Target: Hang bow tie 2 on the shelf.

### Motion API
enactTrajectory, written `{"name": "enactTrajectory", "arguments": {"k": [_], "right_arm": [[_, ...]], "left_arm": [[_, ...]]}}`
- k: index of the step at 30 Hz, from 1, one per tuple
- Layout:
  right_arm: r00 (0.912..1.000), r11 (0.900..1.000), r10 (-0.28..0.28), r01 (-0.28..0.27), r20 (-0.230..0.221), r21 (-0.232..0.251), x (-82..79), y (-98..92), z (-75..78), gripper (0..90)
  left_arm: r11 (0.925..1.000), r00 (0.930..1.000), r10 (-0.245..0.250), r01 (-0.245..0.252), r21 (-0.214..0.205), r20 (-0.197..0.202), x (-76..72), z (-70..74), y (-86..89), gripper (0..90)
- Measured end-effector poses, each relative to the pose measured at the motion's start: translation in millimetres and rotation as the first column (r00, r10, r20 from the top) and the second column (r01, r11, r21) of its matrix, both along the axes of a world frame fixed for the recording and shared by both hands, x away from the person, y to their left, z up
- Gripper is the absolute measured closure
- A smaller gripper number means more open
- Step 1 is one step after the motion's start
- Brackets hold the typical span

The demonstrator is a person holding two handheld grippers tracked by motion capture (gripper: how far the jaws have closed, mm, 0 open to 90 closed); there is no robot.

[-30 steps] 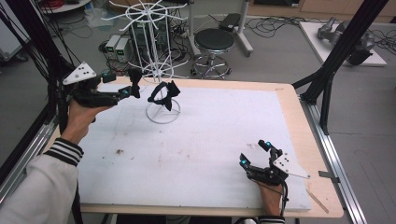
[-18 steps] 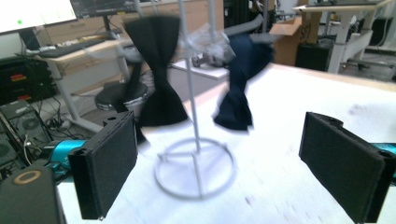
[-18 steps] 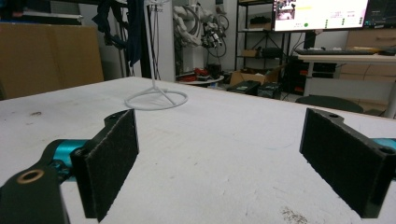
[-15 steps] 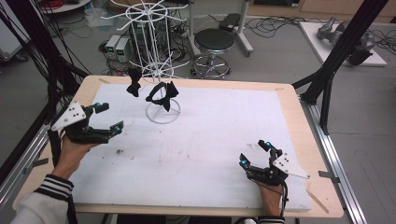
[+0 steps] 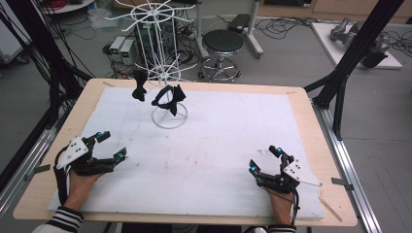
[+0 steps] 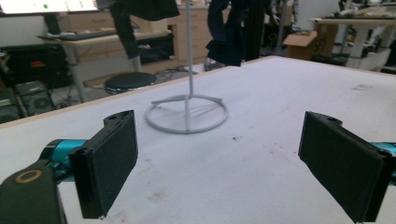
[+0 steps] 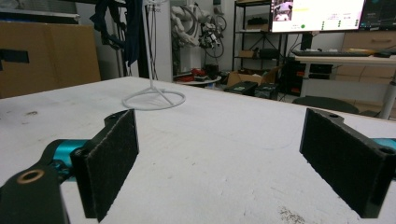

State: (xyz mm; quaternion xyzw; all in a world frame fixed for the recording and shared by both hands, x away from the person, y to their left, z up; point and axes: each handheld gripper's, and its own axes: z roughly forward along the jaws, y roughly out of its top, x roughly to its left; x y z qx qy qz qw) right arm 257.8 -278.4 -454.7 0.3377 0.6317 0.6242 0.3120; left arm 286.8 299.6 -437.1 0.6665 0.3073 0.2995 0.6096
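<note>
A white wire rack point(image 5: 164, 73) stands at the back left of the white mat, its ring base point(image 6: 187, 114) on the mat. Two black bow ties hang from it, one point(image 5: 139, 91) on the left and one point(image 5: 168, 98) lower at the middle. My left gripper point(image 5: 112, 144) rests low at the mat's front left. Its jaws have just opened a little wider and stand open with nothing between the pads point(image 6: 109, 163). My right gripper point(image 5: 264, 158) lies at the front right, open and empty, facing the rack base point(image 7: 154, 99).
The mat point(image 5: 233, 126) covers most of a wooden table point(image 5: 311, 121). Black frame posts point(image 5: 350, 63) rise at the back right and along the left edge. A round stool point(image 5: 222, 43) and cables stand on the floor behind the table.
My left hand has come down and back from beside the rack to the mat's front left, leaving the left bow tie hanging on the rack. The right hand has stayed put.
</note>
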Motion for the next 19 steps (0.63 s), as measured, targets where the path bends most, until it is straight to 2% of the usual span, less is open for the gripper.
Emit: {"name": "enactTrajectory", "arguments": {"k": [4, 6, 7, 19], "right_arm": [[1.0000, 1.0000, 0.001, -0.001, 0.000, 0.001, 0.1, -0.1, 0.0, 11.1], [1.0000, 1.0000, 0.001, -0.001, 0.000, 0.000, 0.0, -0.2, 0.0, 11.1], [1.0000, 1.0000, 0.001, -0.001, 0.000, 0.001, 0.1, -0.1, 0.0, 11.1], [1.0000, 1.0000, 0.001, -0.001, 0.000, 0.003, 0.1, -0.3, -0.1, 11.1]], "left_arm": [[0.9990, 0.9990, 0.038, -0.037, -0.025, 0.026, -5.6, -11.1, 4.2, 12.3], [0.9989, 0.9987, 0.041, -0.040, -0.023, 0.031, -7.0, -13.9, 5.8, 12.3], [0.9984, 0.9984, 0.045, -0.044, -0.036, 0.035, -8.0, -15.4, 6.1, 12.3], [0.9978, 0.9976, 0.042, -0.039, -0.054, 0.055, -9.8, -17.1, 7.8, 12.9]]}}
